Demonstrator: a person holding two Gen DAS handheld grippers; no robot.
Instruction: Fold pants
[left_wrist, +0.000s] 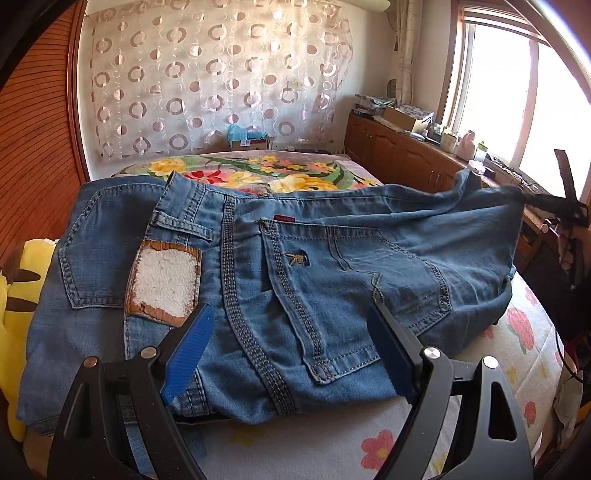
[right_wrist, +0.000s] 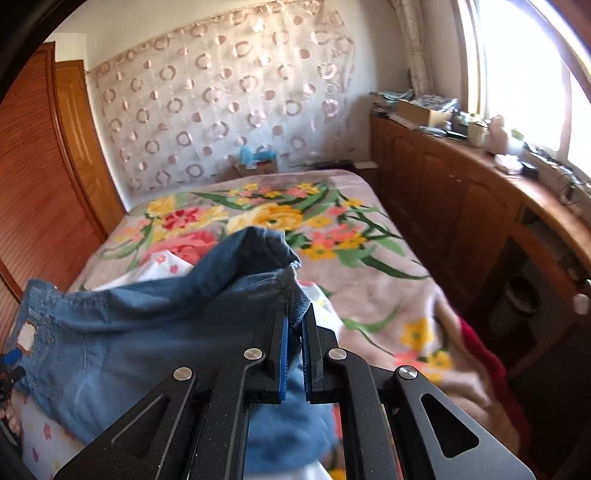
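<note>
Left wrist view: I am seeing the pants (left_wrist: 288, 280) lying seat-up on the bed (left_wrist: 332, 439), bare sheet showing along their near edge, wooden cabinets (left_wrist: 402, 155) beyond the far corner. My left gripper (left_wrist: 291, 354) is hovering spread wide over the back pocket. My right gripper (right_wrist: 294, 350) is pinching a denim edge, lifting it off the bed.

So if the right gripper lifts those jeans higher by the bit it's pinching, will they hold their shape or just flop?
Probably flop: the jeans already sag and wrinkle between the right gripper and the bed. They likely feel fairly heavy, since thick seams and several folded layers show. Slipping seems unlikely, as the blue ribbed pads are shut tight on the cloth.
</note>
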